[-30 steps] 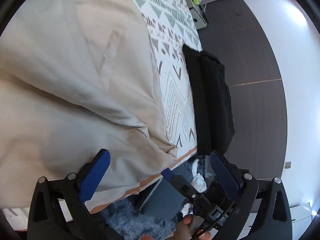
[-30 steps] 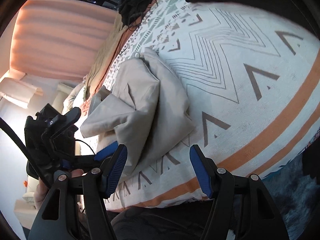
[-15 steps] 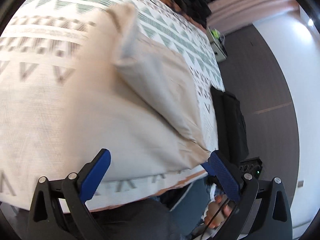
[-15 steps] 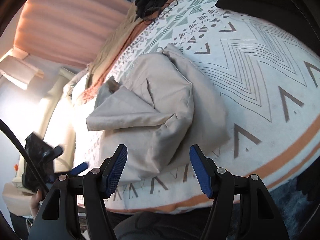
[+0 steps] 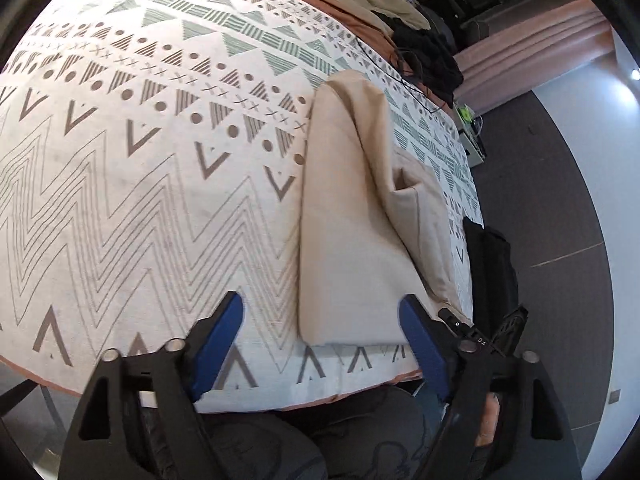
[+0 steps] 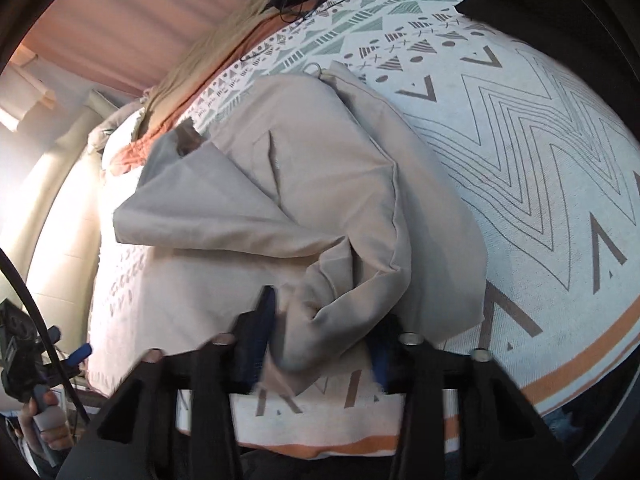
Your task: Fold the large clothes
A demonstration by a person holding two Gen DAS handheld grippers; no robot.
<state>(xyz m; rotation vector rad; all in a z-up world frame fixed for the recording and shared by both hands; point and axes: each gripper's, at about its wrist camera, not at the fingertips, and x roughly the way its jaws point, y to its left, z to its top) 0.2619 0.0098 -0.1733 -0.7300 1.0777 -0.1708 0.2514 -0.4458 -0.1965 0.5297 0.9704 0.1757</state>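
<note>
Right wrist view, soft beige garment (image 6: 304,200) bunched between blurred, seemingly closing fingers (image 6: 260,332)

Your right gripper (image 6: 320,344), a second ago poised open short of the beige garment (image 6: 304,184), has pushed into its near edge, bunched cloth now between the blue fingers (image 6: 264,320) (motion blur hides whether they grip). Your left gripper (image 5: 320,340) has swung away: the garment (image 5: 352,216), which filled its view, now lies ahead on the patterned bedspread (image 5: 140,184).
</note>
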